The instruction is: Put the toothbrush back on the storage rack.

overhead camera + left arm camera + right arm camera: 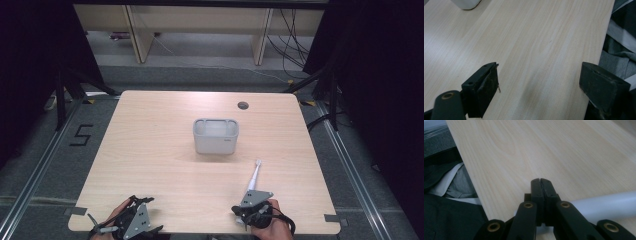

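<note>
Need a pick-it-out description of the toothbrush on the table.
Start at the wooden table and find the grey holder near its middle. Go toward the near right: the toothbrush lies flat beside the right gripper. It is the one long, thin, white thing there, head pointing toward the holder.

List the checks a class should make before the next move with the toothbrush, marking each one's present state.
1. Toothbrush lies flat on the table, apart from the holder: ok.
2. Holder stands upright, opening upward: ok.
3. Right tongs open for a grasp: not ok; they are shut, and the toothbrush handle lies beside them, not between them.
4. Left tongs open with nothing in them: ok.
5. Holder compartments free inside: cannot tell.
</note>
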